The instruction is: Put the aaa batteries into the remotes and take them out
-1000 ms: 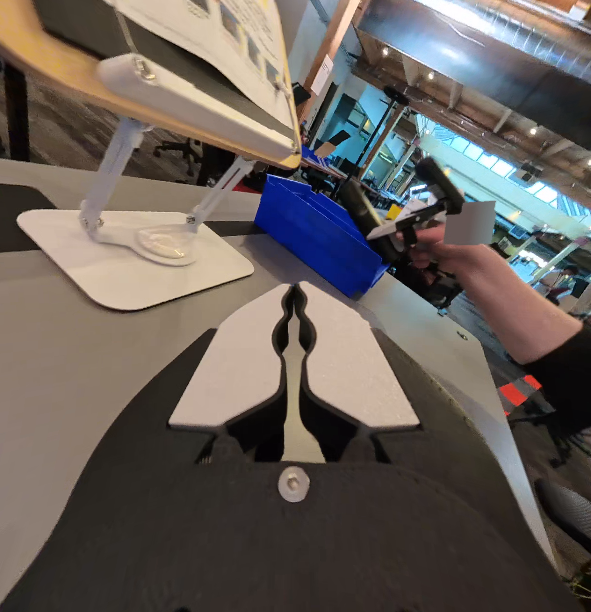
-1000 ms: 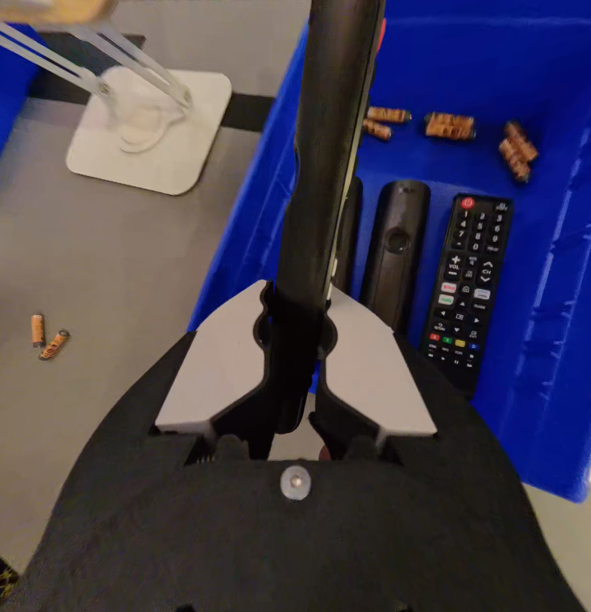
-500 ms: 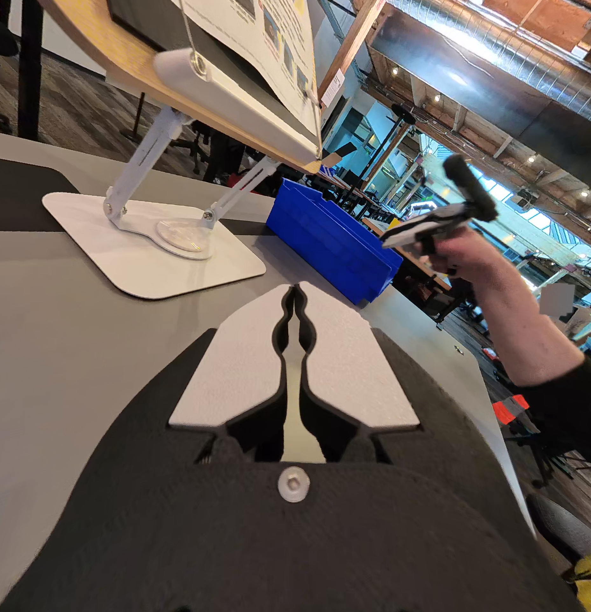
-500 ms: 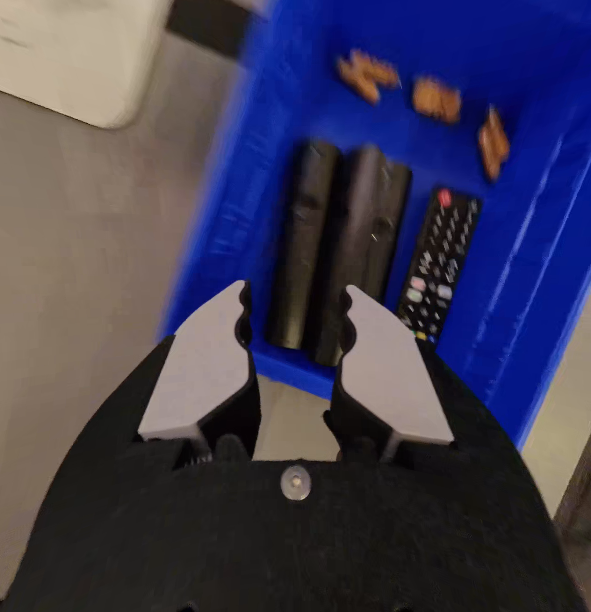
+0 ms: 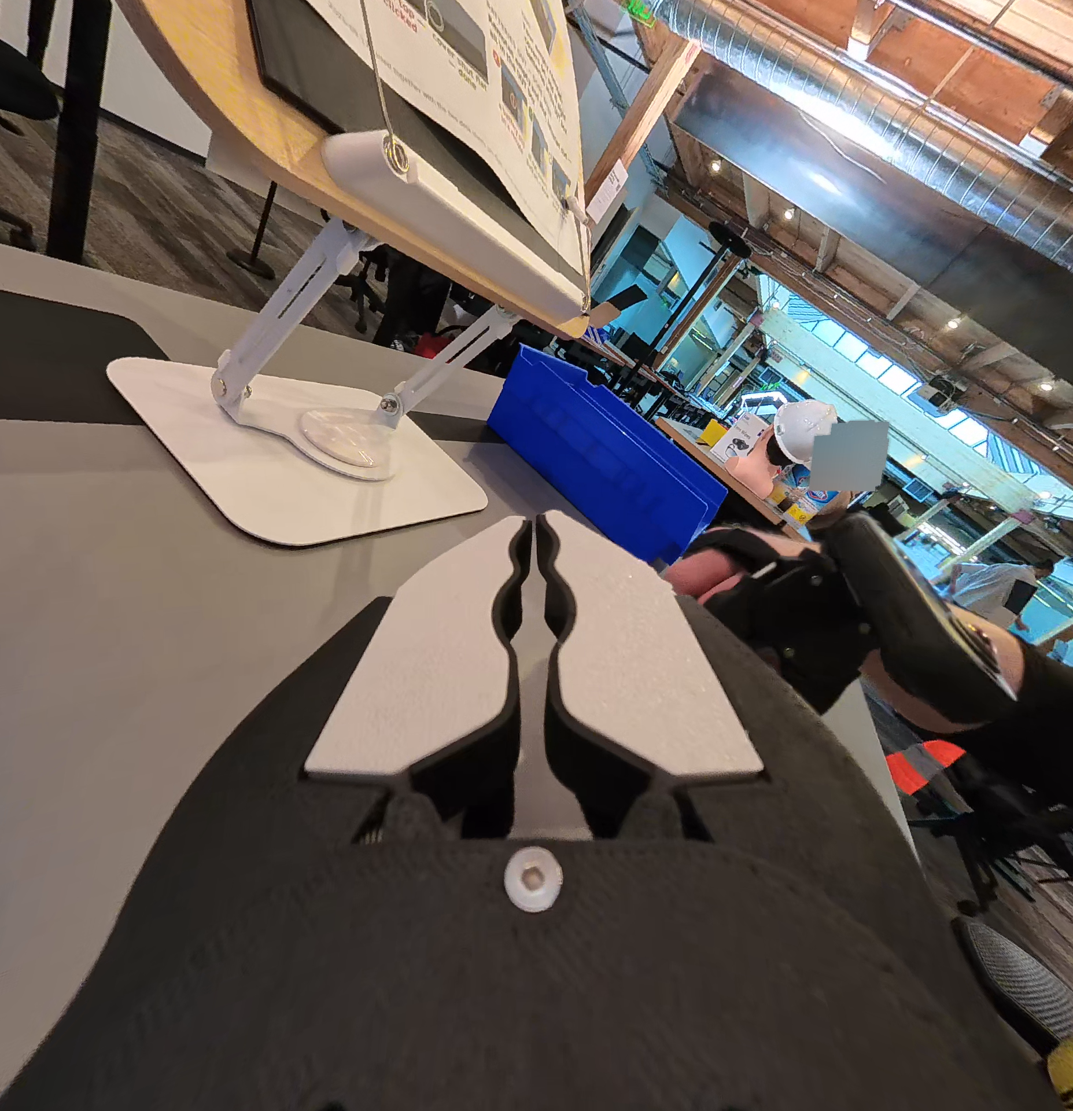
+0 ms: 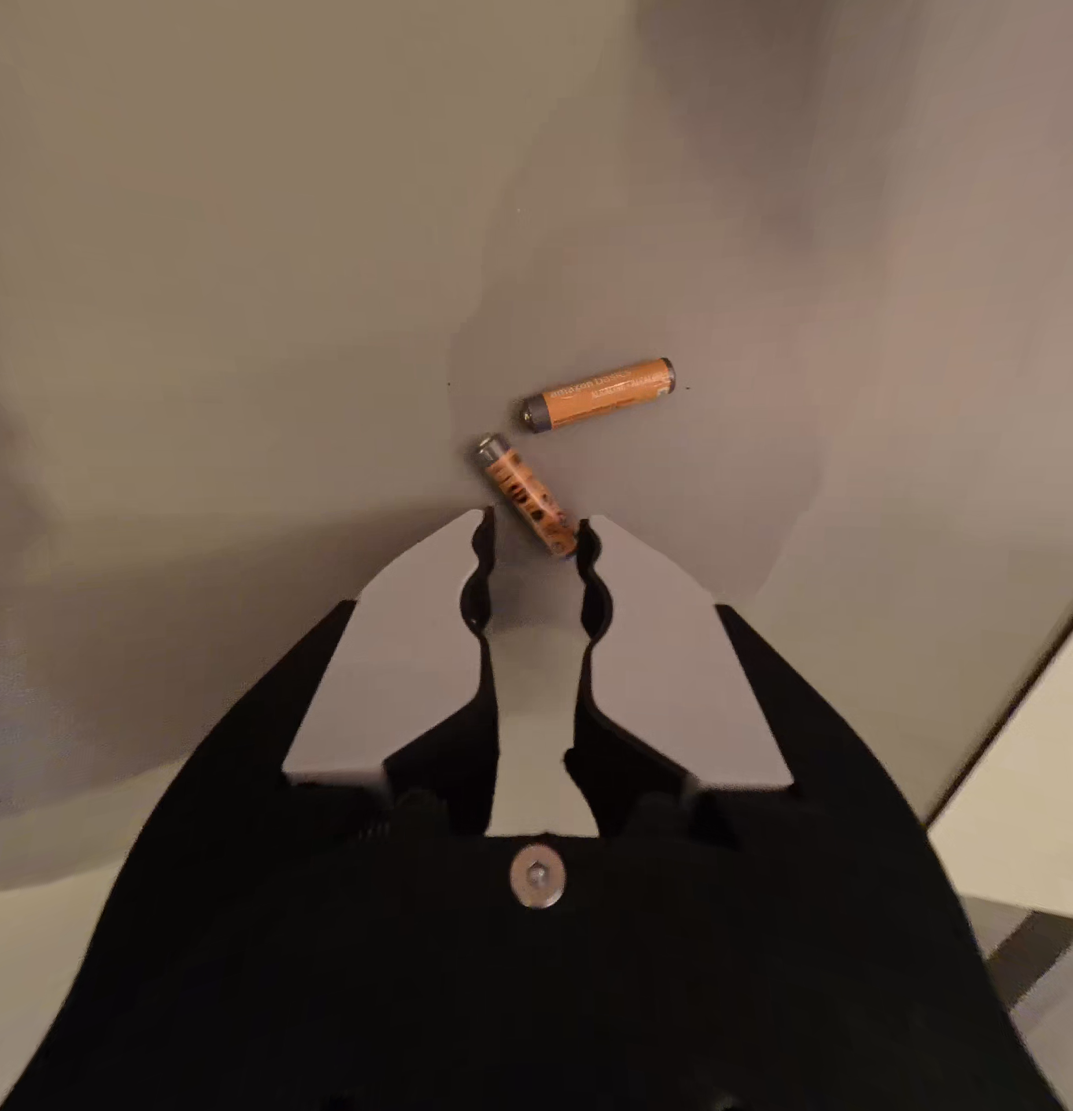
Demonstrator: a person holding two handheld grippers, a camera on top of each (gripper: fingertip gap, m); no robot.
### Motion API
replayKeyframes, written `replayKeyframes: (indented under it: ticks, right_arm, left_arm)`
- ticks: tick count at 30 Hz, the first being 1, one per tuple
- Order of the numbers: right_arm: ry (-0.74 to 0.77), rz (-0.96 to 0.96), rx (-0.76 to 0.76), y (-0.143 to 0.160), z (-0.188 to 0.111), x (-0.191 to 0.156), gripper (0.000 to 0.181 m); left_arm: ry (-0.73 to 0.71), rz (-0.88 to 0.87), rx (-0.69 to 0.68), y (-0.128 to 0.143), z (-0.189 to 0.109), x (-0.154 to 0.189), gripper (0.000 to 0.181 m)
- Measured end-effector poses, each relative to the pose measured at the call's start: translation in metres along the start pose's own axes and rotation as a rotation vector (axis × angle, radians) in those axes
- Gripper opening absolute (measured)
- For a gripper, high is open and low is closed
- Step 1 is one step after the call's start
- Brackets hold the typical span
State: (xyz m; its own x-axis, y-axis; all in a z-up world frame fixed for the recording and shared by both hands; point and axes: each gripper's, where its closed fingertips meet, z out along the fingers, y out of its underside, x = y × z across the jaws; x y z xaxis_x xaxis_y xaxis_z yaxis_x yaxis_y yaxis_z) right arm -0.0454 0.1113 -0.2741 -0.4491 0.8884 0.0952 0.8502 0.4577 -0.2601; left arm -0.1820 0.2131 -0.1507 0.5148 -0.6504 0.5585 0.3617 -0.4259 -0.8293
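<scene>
Only the left wrist view shows the white stand and blue bin on the grey worktop, with the left tongs pressed together, empty. Only the right view shows two orange batteries on the worktop; the right tongs, parted, now hang over the nearer battery, having left the bin and its remotes a moment ago.

Grey worktop carries two orange batteries: one between the right gripper tips, another just beyond them.
</scene>
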Motion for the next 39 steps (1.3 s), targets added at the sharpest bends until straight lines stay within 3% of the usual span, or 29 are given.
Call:
replayKeyframes:
  ticks: [2, 7, 9, 11, 14, 16, 18, 20, 23, 26, 29, 30, 32, 34, 37, 39]
  right_arm:
    - [-0.054, -0.004, 0.024, -0.003, 0.003, -0.003, 0.01]
    - [-0.104, 0.063, 0.091, -0.002, 0.001, -0.009, 0.009]
    - [-0.072, 0.118, 0.133, 0.008, -0.012, -0.007, 0.009]
    - [0.004, 0.2, 0.206, 0.023, -0.048, 0.004, 0.009]
    - [0.227, 0.37, 0.24, 0.087, -0.125, 0.041, 0.009]
    - [0.406, 0.525, 0.187, 0.157, -0.173, 0.075, 0.009]
    - [0.527, 0.629, 0.095, 0.231, -0.201, 0.103, 0.009]
    - [0.544, 0.668, 0.033, 0.286, -0.203, 0.125, 0.009]
    - [0.503, 0.677, -0.135, 0.352, -0.177, 0.149, 0.009]
    - [0.42, 0.664, -0.252, 0.391, -0.144, 0.161, 0.01]
    - [0.419, 0.685, -0.318, 0.415, -0.131, 0.171, 0.011]
    - [0.425, 0.697, -0.326, 0.419, -0.131, 0.172, 0.023]
    - [0.466, 0.726, -0.304, 0.411, -0.144, 0.169, 0.024]
    - [0.542, 0.74, -0.203, 0.372, -0.168, 0.164, 0.017]
    - [0.534, 0.754, 0.039, 0.262, -0.189, 0.128, 0.015]
    - [0.401, 0.769, 0.194, 0.174, -0.172, 0.086, 0.015]
  left_arm:
    - [0.009, -0.009, 0.0, 0.0, 0.0, 0.001, 0.002]
    - [0.006, -0.023, -0.007, 0.004, 0.002, -0.003, 0.002]
    - [0.002, -0.033, 0.001, 0.004, 0.0, -0.005, 0.002]
    - [0.002, -0.048, 0.018, 0.002, -0.002, -0.008, 0.002]
    - [-0.002, -0.076, 0.024, 0.004, -0.002, -0.014, 0.002]
    - [-0.009, -0.089, 0.02, 0.007, 0.0, -0.018, 0.002]
    - [-0.012, -0.102, 0.014, 0.011, 0.003, -0.022, 0.003]
    - [-0.018, -0.105, 0.001, 0.015, 0.006, -0.025, 0.003]
    - [-0.03, -0.103, -0.014, 0.019, 0.008, -0.028, 0.003]
    - [-0.031, -0.097, -0.013, 0.019, 0.008, -0.029, 0.004]
    - [-0.026, -0.097, -0.018, 0.02, 0.009, -0.028, 0.004]
    - [-0.027, -0.096, -0.019, 0.02, 0.009, -0.028, 0.004]
    - [-0.023, -0.098, -0.021, 0.02, 0.009, -0.028, 0.005]
    - [-0.022, -0.105, -0.016, 0.02, 0.009, -0.029, 0.005]
    - [-0.022, -0.112, -0.012, 0.019, 0.009, -0.029, 0.005]
    - [-0.022, -0.116, -0.007, 0.019, 0.008, -0.03, 0.005]
